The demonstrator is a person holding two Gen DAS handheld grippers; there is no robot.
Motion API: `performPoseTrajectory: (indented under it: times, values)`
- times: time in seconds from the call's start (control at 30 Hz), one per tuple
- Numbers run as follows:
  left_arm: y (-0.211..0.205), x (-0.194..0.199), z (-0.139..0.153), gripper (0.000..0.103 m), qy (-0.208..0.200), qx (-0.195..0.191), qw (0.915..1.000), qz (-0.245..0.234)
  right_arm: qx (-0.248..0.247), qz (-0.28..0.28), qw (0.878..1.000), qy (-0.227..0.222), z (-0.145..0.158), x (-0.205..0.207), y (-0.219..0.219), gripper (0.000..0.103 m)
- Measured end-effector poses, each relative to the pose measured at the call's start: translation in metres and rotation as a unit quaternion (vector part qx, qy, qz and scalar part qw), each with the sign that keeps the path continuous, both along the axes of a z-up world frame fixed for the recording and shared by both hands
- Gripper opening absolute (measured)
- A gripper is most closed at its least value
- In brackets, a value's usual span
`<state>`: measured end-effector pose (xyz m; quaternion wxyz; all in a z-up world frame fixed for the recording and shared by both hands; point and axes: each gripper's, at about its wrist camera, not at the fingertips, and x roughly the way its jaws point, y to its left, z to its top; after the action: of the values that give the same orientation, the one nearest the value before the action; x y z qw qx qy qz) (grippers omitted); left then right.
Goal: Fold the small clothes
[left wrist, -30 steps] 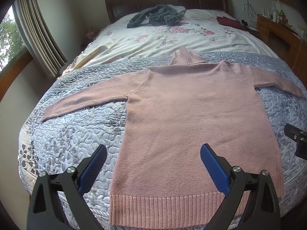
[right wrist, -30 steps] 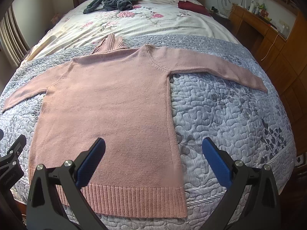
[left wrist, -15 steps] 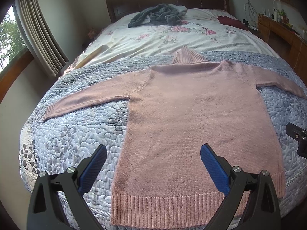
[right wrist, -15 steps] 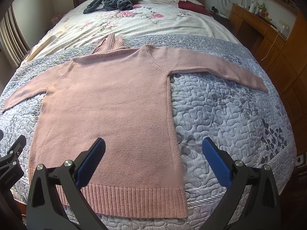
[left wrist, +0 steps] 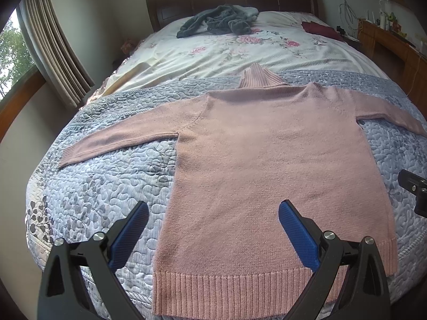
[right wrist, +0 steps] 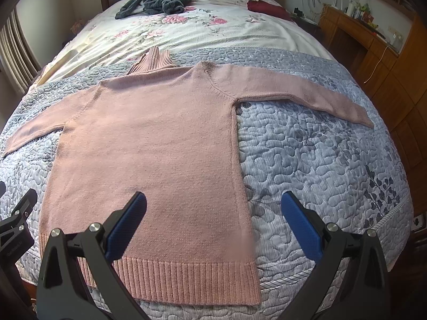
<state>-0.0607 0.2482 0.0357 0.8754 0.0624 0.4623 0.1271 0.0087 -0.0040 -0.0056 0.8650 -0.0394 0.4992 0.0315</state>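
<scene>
A pink sweater (left wrist: 269, 165) is lying flat on the grey quilt (left wrist: 112, 186) at the foot of the bed (right wrist: 202, 29), sleeves spread out to both sides and its ribbed hem nearest the cameras. The left hand-held gripper (left wrist: 213, 229) is hovering above the hem's left half, its blue pads (left wrist: 129, 233) spread wide and gripping nothing. The right hand-held gripper (right wrist: 213, 221) is hanging over the sweater's lower right edge, likewise gaping wide and empty.
</scene>
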Motion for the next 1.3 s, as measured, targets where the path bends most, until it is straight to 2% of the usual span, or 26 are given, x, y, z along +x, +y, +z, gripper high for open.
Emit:
performPoseTrajectory:
  times: [0.17,0.3,0.5,0.7,0.87,0.97,1.1,1.13,1.17,1.27,1.3]
  values:
    - [-0.002,0.006,-0.004,0.098,-0.004,-0.001,1.0,-0.007,0.004,0.002,1.0,-0.006,-0.005,0.005,-0.005,0.1]
    - [-0.013,0.031,-0.016,0.098,-0.007,0.001,0.9991,-0.041,0.037,-0.014,0.999,-0.013,-0.013,0.029,-0.039,0.1]
    - [-0.043,0.102,-0.029,0.098,-0.006,-0.019,0.9985,-0.052,0.03,-0.123,0.992,0.007,-0.024,0.109,-0.166,0.1]
    - [-0.09,0.177,-0.033,0.098,-0.026,-0.048,0.9965,-0.064,0.023,-0.211,0.976,0.041,-0.045,0.187,-0.302,0.1]
    - [-0.125,0.232,-0.046,0.098,-0.025,-0.067,0.9955,-0.062,0.048,-0.269,0.958,0.091,-0.073,0.229,-0.386,0.099]
    - [-0.141,0.255,-0.056,0.098,-0.017,-0.071,0.9955,-0.06,0.053,-0.297,0.948,0.1,-0.089,0.242,-0.417,0.099]
    - [-0.155,0.269,-0.068,0.098,-0.015,-0.058,0.9961,-0.065,0.1,-0.307,0.94,0.114,-0.11,0.254,-0.441,0.096]
    - [-0.156,0.271,-0.07,0.098,-0.013,-0.054,0.9962,-0.067,0.113,-0.311,0.936,0.12,-0.116,0.257,-0.446,0.091]
    - [-0.157,0.272,-0.072,0.098,-0.013,-0.05,0.9963,-0.069,0.126,-0.318,0.931,0.124,-0.121,0.259,-0.45,0.082]
    - [-0.158,0.273,-0.076,0.098,-0.012,-0.042,0.9965,-0.071,0.147,-0.33,0.925,0.119,-0.125,0.261,-0.459,0.082]
    - [-0.158,0.273,-0.078,0.098,-0.01,-0.041,0.9965,-0.072,0.149,-0.33,0.925,0.115,-0.125,0.261,-0.461,0.076]
